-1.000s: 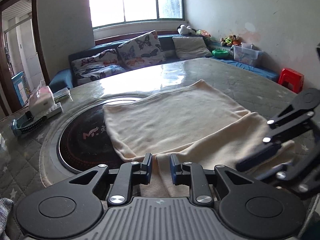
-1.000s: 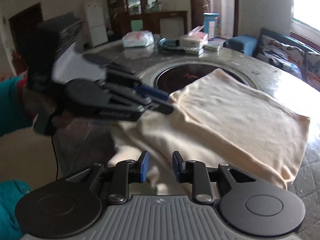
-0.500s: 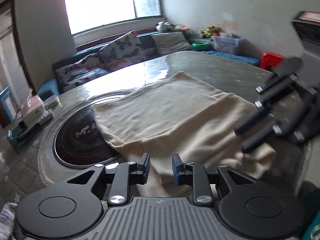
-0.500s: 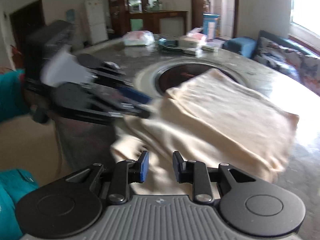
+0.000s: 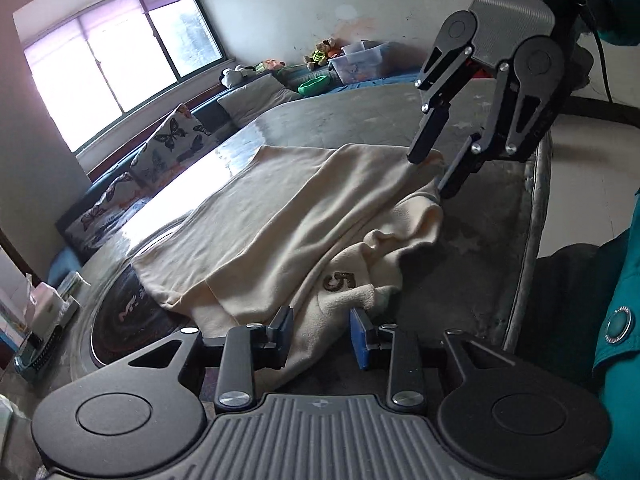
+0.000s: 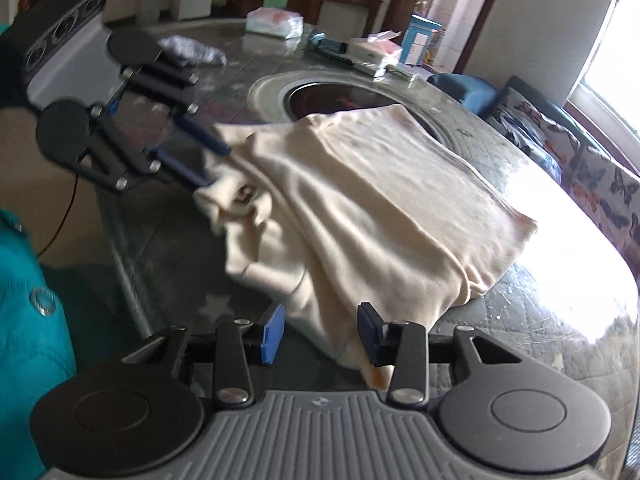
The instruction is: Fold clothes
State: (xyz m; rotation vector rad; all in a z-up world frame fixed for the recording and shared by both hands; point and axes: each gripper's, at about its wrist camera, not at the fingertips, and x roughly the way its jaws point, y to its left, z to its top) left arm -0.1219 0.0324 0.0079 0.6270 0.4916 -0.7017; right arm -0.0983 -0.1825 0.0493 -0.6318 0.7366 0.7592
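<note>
A cream garment lies partly folded on the round table, with a brown "5" mark near its bunched near edge. It also shows in the right wrist view. My left gripper is open, its jaws either side of the garment's near edge. My right gripper is open over the opposite corner of the cloth. Each gripper shows in the other's view, the right one and the left one, both at the garment's near edge.
The grey round table has a dark hotplate inset partly under the garment. Tissue boxes and a tray sit at its far side. A sofa with butterfly cushions lines the window wall. The table edge is close by.
Both grippers have opened from nearly shut. They tilted down over the garment's near edge, whose corners now lie between the jaws. The cloth there is more bunched.
</note>
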